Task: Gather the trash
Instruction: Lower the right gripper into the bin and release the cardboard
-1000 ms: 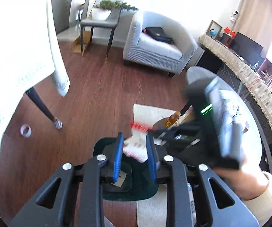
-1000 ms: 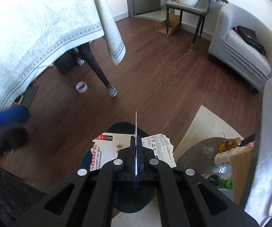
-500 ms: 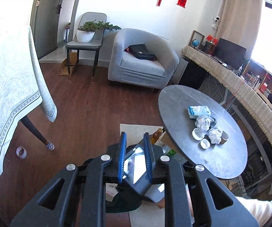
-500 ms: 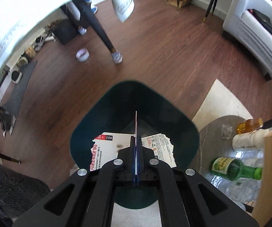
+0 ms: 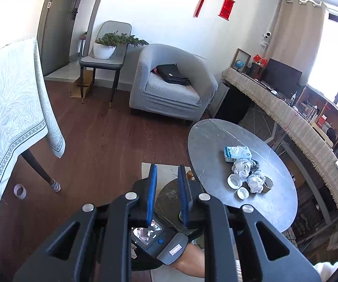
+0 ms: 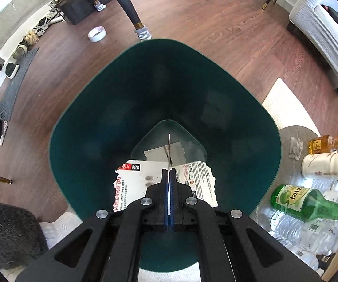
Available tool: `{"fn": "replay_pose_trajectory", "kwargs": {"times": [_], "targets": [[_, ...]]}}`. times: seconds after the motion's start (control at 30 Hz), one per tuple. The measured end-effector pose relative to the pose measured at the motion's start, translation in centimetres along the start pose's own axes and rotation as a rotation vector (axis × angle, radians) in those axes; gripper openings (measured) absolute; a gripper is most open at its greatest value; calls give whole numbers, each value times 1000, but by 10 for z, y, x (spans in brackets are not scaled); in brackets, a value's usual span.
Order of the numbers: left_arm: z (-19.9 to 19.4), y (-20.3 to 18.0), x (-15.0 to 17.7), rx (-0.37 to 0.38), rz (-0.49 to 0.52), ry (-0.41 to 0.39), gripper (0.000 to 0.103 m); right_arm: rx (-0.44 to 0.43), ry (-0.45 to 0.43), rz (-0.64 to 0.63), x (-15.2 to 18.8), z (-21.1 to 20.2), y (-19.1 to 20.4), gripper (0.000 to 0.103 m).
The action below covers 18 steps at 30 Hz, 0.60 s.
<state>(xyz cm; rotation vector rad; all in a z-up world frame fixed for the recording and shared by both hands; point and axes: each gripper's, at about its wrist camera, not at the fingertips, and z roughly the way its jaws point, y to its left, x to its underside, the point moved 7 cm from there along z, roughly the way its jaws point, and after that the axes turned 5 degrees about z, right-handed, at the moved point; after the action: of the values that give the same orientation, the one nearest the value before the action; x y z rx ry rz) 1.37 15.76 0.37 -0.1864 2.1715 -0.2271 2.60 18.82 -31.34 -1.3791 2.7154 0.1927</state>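
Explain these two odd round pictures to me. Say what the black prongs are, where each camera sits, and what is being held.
No robot here: a person carries a handheld two-finger gripper in each hand, each with a fisheye camera looking along its fingers. The left camera looks across a living room; the left gripper is open and empty, and crumpled paper lies on the round table. The right camera looks straight down into a green bin; the right gripper pinches a torn card package over it.

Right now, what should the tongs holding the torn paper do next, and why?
Probably open and let go. The right tongs pinch the torn packaging card straight above the mouth of the green bin, with its dark inside all around, so the card should drop in.
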Motion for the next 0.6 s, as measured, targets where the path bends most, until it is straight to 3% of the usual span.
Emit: {"fn": "replay_pose_trajectory", "kwargs": {"times": [0.1,0.33,0.53,0.6], "targets": [[0,2,1,-5,2,-1,18,0,-7,0,1,1,-2,37],[-1,3,-2,-17,-9,-9,19,-20,-84,-9,-7,-27,1,38],[-4,3,-7,-53,30,-28,23,-52,-201,-21,-18,-83,9,38],[-5,5,-9,-51,24,-38,28,-62,-251,-22,-23,-107,11,38]]}}
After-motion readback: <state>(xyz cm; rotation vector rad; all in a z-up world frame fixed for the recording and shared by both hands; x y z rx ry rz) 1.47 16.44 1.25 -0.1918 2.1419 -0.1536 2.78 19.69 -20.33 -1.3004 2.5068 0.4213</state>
